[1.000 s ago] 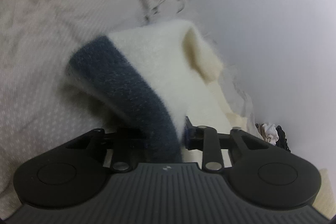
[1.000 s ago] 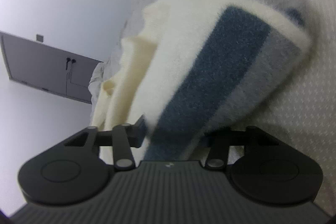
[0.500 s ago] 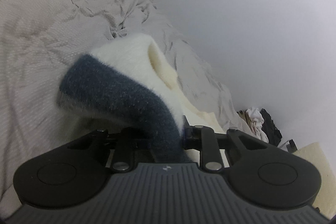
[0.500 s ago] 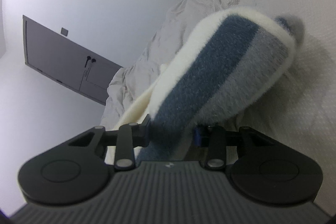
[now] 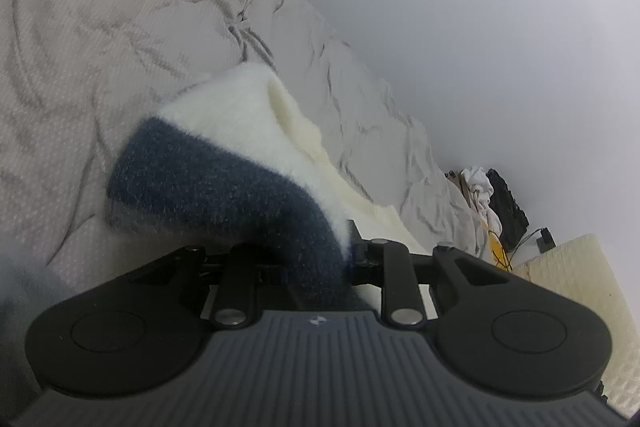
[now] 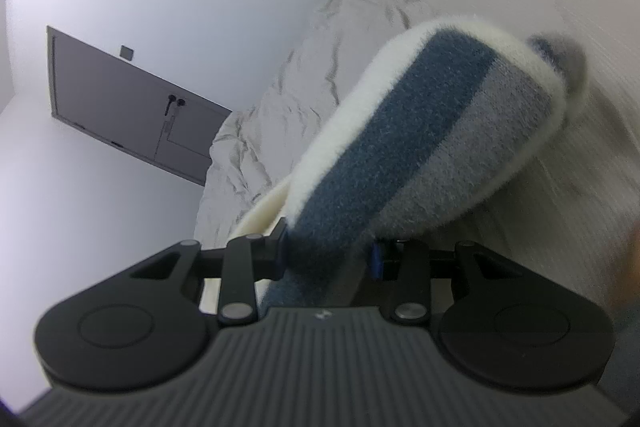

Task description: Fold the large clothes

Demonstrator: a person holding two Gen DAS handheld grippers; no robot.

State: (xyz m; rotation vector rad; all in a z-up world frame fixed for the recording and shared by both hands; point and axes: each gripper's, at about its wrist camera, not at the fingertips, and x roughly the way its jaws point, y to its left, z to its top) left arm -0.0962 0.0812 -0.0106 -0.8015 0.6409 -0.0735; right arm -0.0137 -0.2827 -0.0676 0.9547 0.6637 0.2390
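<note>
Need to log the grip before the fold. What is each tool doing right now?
Left tool: closed on the fuzzy striped sweater.
Right tool: closed on the same sweater.

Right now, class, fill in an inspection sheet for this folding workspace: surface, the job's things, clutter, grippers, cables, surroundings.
Surface: bed sheet, pale and heavily wrinkled.
Job's things: fuzzy sweater, cream with navy and grey stripes, lifted off the sheet by both ends.
Clutter: pile of items at the bed's far end, white and black.
Grippers: left gripper shut on the sweater; right gripper shut on it too, its jaws having just been closing.
Cables: thin wires beside the pile.
Surroundings: white wall; grey door.
</note>
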